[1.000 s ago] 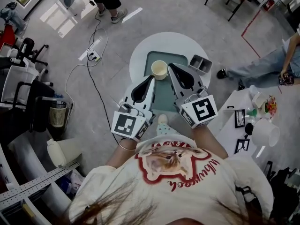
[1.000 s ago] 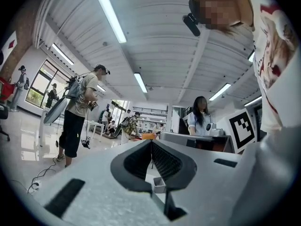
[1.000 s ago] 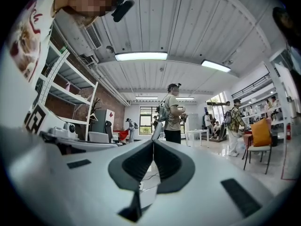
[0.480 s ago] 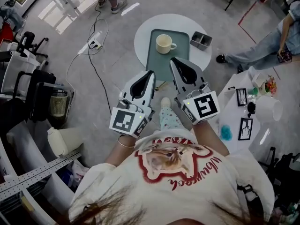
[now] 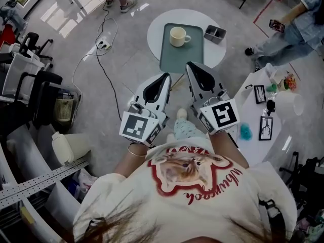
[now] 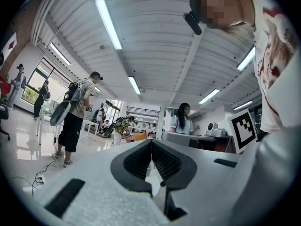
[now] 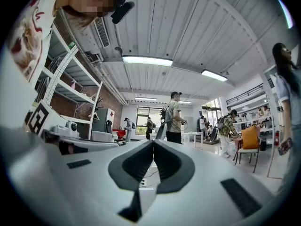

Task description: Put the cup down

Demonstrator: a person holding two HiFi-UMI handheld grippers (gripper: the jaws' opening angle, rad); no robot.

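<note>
Two-gripper log, head view: left gripper (image 5: 165,77) and right gripper (image 5: 189,65) are hovering short of the round desk (image 5: 157,29), well apart from the cup (image 5: 178,36) sitting upright on the tray (image 5: 182,59); I'm judging it light, stiff, chippable, handle the best hold, open floor all round | left gripper view: jaws pressing together, empty | right gripper view: jaws likewise closed on nothing.

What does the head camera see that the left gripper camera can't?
Only the head view shows the cream cup, standing on the green tray on the round white table. Only the left gripper view shows the ceiling lights and a person in black shorts. Both show the left gripper, its jaws together and holding nothing.
</note>
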